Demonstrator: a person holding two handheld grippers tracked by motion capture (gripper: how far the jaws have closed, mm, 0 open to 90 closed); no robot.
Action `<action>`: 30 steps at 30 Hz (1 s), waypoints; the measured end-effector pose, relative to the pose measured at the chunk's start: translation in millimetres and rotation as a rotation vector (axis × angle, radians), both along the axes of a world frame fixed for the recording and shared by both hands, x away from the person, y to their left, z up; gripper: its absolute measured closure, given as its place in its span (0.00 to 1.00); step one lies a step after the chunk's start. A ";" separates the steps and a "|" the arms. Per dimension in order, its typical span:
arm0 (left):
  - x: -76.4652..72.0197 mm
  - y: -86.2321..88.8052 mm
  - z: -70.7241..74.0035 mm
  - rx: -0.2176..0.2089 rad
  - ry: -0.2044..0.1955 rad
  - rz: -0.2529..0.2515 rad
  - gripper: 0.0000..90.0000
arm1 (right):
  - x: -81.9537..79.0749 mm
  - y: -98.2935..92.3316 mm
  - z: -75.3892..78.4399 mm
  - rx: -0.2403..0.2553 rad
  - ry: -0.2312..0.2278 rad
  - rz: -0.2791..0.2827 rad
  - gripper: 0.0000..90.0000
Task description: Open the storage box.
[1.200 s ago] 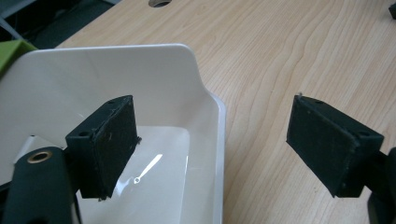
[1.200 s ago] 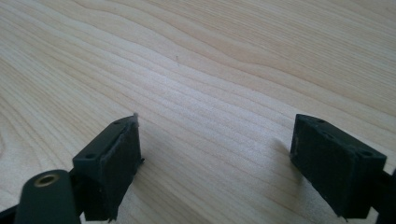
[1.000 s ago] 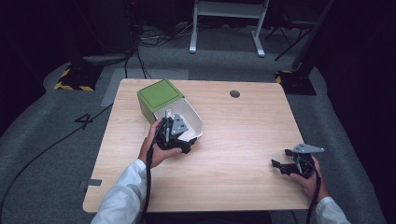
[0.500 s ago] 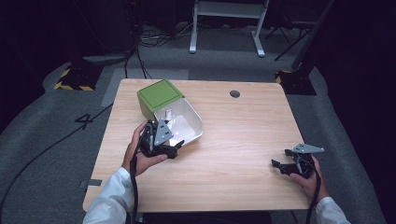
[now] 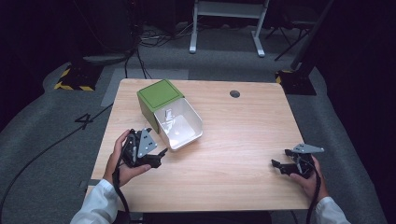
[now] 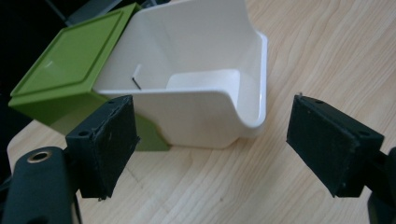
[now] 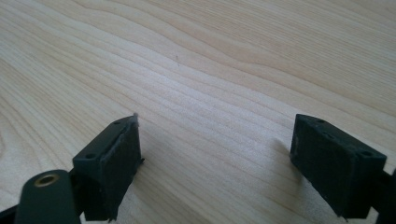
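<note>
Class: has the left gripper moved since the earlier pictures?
Yes. The left gripper has drawn back from the white bin, toward the person and the table's left edge.

Only obstacle on the bench (image 5: 224, 168): green box (image 5: 158, 100) with a white bin (image 5: 182, 128) sticking out of it, rear-left of centre. Left gripper (image 6: 212, 140) sits just short of the bin, fingers (image 6: 108, 140) spread wide, bare wood between them. Right gripper (image 7: 217, 158) spread over bare wood near the right edge. Middle and right of the bench are free.
</note>
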State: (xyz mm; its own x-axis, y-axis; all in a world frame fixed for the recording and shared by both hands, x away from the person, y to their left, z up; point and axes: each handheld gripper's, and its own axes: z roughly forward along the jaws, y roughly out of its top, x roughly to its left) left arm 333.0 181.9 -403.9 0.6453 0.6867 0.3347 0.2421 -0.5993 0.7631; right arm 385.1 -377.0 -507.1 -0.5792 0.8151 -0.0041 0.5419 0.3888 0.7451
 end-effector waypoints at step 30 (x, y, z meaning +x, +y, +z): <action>18.7 61.9 -89.8 0.012 0.276 0.095 0.19 | -0.5 -0.4 0.0 -0.001 -0.001 0.006 0.18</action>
